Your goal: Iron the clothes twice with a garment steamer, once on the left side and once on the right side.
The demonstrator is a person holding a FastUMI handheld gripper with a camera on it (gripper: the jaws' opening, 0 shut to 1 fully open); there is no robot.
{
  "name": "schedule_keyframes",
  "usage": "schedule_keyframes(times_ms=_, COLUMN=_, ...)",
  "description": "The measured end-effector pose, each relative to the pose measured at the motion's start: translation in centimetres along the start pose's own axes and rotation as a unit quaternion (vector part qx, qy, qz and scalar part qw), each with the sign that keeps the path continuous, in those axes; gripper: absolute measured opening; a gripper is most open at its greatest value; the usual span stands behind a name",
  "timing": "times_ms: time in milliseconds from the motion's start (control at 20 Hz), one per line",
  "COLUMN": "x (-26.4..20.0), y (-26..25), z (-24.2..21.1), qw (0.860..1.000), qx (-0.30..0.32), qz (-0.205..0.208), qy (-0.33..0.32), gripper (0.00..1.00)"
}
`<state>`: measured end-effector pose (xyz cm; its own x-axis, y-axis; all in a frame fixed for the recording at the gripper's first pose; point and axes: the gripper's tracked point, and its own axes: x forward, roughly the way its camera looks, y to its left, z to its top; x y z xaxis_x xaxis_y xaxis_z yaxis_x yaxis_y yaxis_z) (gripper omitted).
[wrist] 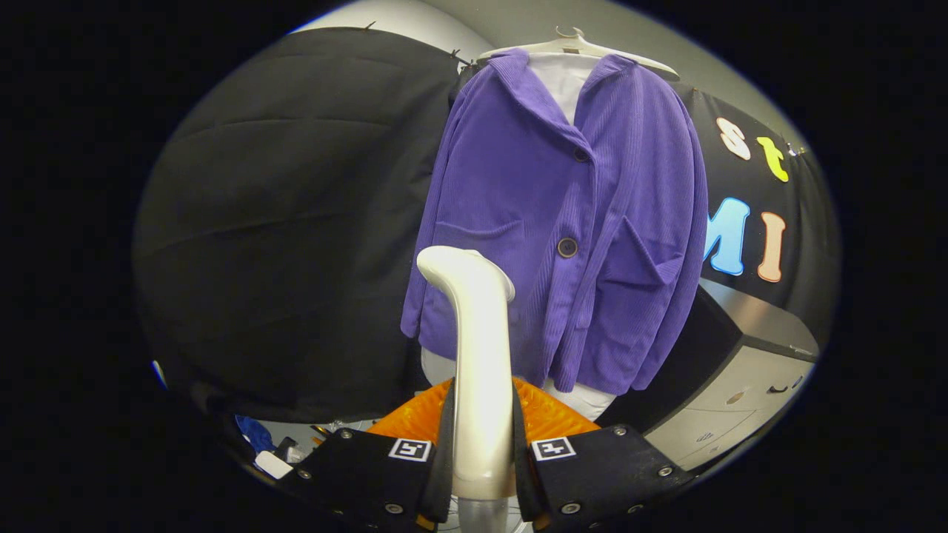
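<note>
A purple corduroy jacket (563, 222) hangs on a white hanger (578, 46) over a white shirt, straight ahead of the fingers. My gripper (481, 437) is shut on the white garment steamer (478, 355), both black fingers pressing its upright handle from either side. The steamer's head (463, 270) curves up and sits in front of the jacket's lower left part, near the left pocket. Whether the head touches the cloth cannot be told.
An orange ribbed object (548, 414) lies just behind the fingers. A grey cabinet with drawers (740, 392) stands to the jacket's right. Black cloth wall (296, 222) hangs to the jacket's left. Small blue and white items (263, 444) lie low beside the left finger.
</note>
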<state>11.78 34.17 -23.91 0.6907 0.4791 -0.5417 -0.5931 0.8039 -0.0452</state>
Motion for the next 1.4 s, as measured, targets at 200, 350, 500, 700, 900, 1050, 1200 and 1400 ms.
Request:
schedule_keyframes(times_ms=200, x=0.3, y=0.5, z=-3.5, qw=1.0, qx=0.003, qz=0.004, qy=0.029, gripper=0.35)
schedule_keyframes(times_ms=350, x=0.3, y=0.9, z=-5.6, qw=0.999, qx=0.001, qz=0.006, qy=0.048, gripper=0.35)
schedule_keyframes(times_ms=500, x=0.7, y=1.3, z=-7.6, qw=0.998, qx=-0.001, qz=0.009, qy=0.063, gripper=0.35)
schedule_keyframes(times_ms=700, x=0.3, y=1.7, z=-10.3, qw=0.996, qx=0.002, qz=0.01, qy=0.088, gripper=0.35)
schedule_keyframes(times_ms=900, x=-0.8, y=1.7, z=-11.2, qw=0.996, qx=0.007, qz=0.012, qy=0.091, gripper=0.35)
schedule_keyframes(times_ms=1050, x=-2.2, y=0.8, z=-10.2, qw=0.997, qx=0.02, qz=0.009, qy=0.07, gripper=0.35)
schedule_keyframes(times_ms=1200, x=-4.2, y=-1.0, z=-9.0, qw=0.998, qx=0.038, qz=-0.002, qy=0.05, gripper=0.35)
schedule_keyframes(times_ms=1400, x=-8.0, y=-3.8, z=-5.9, qw=0.998, qx=0.063, qz=-0.02, qy=-0.008, gripper=0.35)
